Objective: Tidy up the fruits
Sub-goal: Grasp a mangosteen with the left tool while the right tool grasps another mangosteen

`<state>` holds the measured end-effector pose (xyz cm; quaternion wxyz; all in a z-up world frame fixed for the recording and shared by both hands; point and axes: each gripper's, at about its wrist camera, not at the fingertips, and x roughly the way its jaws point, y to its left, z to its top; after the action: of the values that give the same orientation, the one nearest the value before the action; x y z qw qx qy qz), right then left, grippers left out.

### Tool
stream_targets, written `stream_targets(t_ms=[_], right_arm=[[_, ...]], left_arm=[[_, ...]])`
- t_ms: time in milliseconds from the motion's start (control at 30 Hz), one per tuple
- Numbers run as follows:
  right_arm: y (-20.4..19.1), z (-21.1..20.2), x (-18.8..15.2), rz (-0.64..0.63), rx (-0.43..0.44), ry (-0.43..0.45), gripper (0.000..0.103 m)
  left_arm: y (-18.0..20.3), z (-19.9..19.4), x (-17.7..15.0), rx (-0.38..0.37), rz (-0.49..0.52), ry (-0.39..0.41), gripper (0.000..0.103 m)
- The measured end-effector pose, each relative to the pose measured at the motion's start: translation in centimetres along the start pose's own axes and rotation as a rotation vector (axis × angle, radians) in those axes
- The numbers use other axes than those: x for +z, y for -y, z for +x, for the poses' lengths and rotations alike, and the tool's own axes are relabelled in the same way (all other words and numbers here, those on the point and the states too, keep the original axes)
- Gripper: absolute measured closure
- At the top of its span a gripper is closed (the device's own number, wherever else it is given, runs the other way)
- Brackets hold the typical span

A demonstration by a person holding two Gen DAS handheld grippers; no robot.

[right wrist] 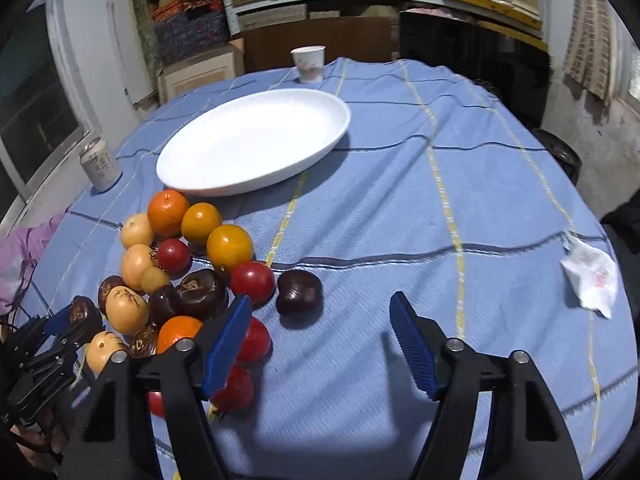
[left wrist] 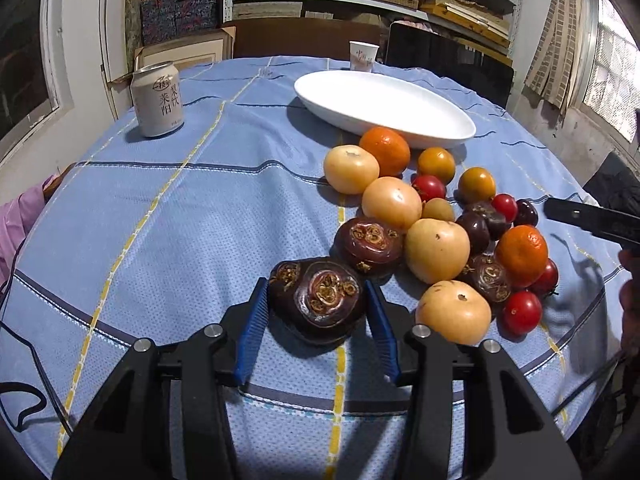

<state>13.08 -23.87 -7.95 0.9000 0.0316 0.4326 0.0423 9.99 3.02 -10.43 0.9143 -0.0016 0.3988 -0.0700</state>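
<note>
**Left tongs clamped on a dark fruit, right tongs spread beside the pile**

From the left wrist camera, the left gripper (left wrist: 316,300) is clenched on a dark maroon fruit (left wrist: 318,300): both ribbed blue pads (left wrist: 256,316) press its flanks. The fruit is lumpy, glossy, with tan ringed scars on top, and sits on the blue checked tablecloth (left wrist: 180,240) at the near left edge of the fruit pile (left wrist: 440,232). This view gives the pile in detail: smooth pale yellow round fruits, two dimpled orange mandarins, shiny red cherry tomatoes, and more dark scarred fruits, all touching or just beside each other. Beyond the pile lies a white oval plate (left wrist: 384,108), smooth and shallow. A grey drink can (left wrist: 157,98) stands well apart at the left, and a paper cup (left wrist: 363,55) at the far edge. Only a black tip of the right gripper (left wrist: 592,220) enters from the right.

The right wrist camera shows the right gripper (right wrist: 320,320) released, its jaws spread wide over bare cloth with nothing between them; its left pad stands just beside the red tomatoes. A single dark glossy fruit (right wrist: 299,294) lies ahead, slightly apart from the pile. Only here appears a crumpled white paper (right wrist: 592,276) at the right. The left gripper (right wrist: 76,320) shows at the lower left, closed on its dark fruit.
</note>
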Motion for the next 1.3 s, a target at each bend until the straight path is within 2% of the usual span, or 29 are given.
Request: stream_targets(t_ms=[33,133,267,400,1300], right_arm=[[-0.1,0.4,0.1,-0.008,0.007,-0.008,0.037],[-0.3,1.9,0.4,-0.031,0.02,-0.049,0.055],[-0.6,3.0,0.3,-0.039,0.043,-0.078,0.059],[-1.5,3.1,0.5,-0.081,0.053,-0.067,0.07],[-0.8,1.0,-0.6,-0.036,0.024,-0.007,0.07]], left_arm=[[0.1,0.0,0.0,0.001,0.002,0.003,0.056],[0.1,-0.1,0.0,0.002,0.001,0.006,0.056],[0.0,0.0,0.0,-0.001,-0.002,0.005,0.056],[0.0,0.1,0.0,0.002,0.0,0.002,0.056],[-0.1,0.1,-0.1,-0.002,-0.008,0.001,0.056]])
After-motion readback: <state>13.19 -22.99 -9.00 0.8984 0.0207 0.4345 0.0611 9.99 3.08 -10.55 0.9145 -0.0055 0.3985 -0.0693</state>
